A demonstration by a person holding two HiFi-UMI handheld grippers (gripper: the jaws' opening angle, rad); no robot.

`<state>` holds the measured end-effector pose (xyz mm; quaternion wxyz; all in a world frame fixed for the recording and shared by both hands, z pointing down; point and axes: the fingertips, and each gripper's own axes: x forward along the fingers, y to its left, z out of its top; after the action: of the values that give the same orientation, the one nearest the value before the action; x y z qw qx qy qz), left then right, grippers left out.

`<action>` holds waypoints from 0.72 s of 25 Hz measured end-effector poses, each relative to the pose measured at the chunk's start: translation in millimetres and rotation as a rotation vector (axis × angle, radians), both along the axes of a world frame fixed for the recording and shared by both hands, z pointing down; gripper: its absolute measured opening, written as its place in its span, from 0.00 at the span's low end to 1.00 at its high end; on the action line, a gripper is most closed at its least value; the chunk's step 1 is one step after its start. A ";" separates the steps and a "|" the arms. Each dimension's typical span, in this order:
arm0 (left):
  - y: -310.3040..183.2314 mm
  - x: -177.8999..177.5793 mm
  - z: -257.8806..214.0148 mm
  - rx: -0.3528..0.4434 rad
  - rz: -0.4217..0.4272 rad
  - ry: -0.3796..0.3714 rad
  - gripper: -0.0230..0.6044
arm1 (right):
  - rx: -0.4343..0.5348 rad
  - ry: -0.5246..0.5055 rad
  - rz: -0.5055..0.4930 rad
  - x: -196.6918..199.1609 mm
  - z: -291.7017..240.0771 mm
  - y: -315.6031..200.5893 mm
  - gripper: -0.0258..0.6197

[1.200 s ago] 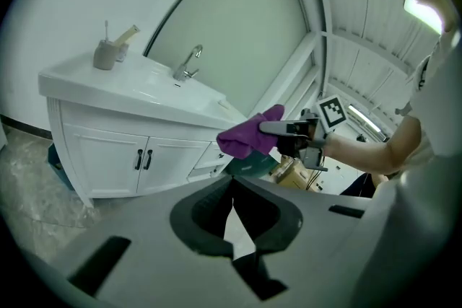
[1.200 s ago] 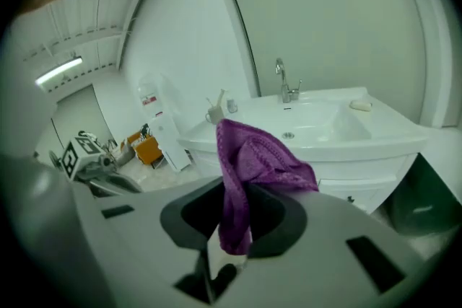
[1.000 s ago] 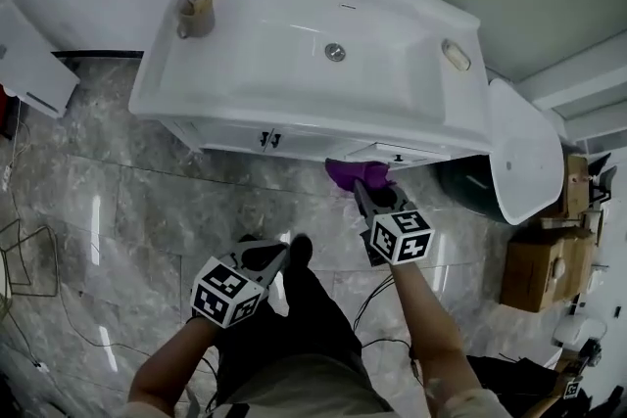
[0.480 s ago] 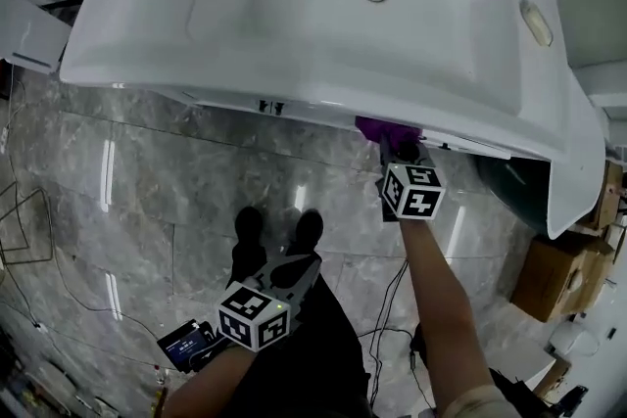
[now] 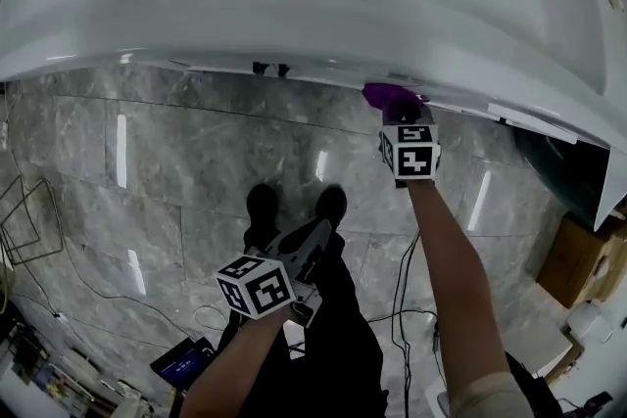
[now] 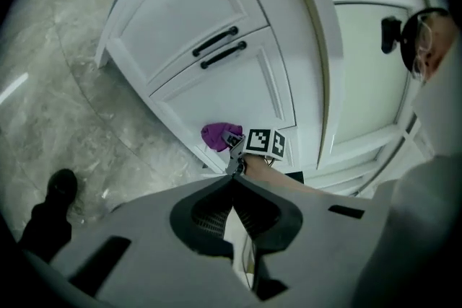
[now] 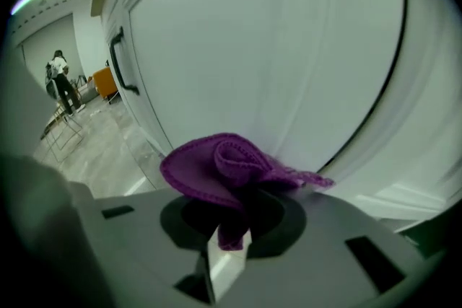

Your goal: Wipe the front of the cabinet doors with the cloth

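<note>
Our right claw [image 7: 229,238] pinches a fold of the purple cloth [image 7: 216,169] (soft, light and limp, we judge, so best held bunched at its middle) against the white cabinet door [image 7: 274,47], while our left claw [image 6: 232,184] hangs pressed together, empty.

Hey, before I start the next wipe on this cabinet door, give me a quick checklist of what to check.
1. Cloth clamped in right gripper: ok, jaws shut on it.
2. Cloth against the door: ok, it looks pressed to the panel.
3. Left gripper out of the way: ok, shut, empty, held away from the door.
4. Handles clear of the cloth: ok, off to one side.
5. Door fully closed: cannot tell.
</note>
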<state>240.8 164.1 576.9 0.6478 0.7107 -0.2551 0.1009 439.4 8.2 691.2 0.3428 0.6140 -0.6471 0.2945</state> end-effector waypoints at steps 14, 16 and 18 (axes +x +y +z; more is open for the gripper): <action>6.7 -15.5 52.5 -0.166 0.203 -0.002 0.07 | -0.217 -0.024 0.053 6.7 129.8 5.3 0.14; 11.2 -24.2 52.2 -0.167 0.258 -0.020 0.07 | -0.199 -0.051 0.058 0.7 117.5 10.0 0.14; 5.2 -36.0 50.7 -0.142 0.284 -0.036 0.07 | -0.150 -0.089 0.062 -8.1 91.0 16.8 0.14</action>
<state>204.9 169.3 627.6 0.6708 0.6902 -0.1560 0.2220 431.3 25.0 782.2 0.3496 0.5924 -0.6186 0.3798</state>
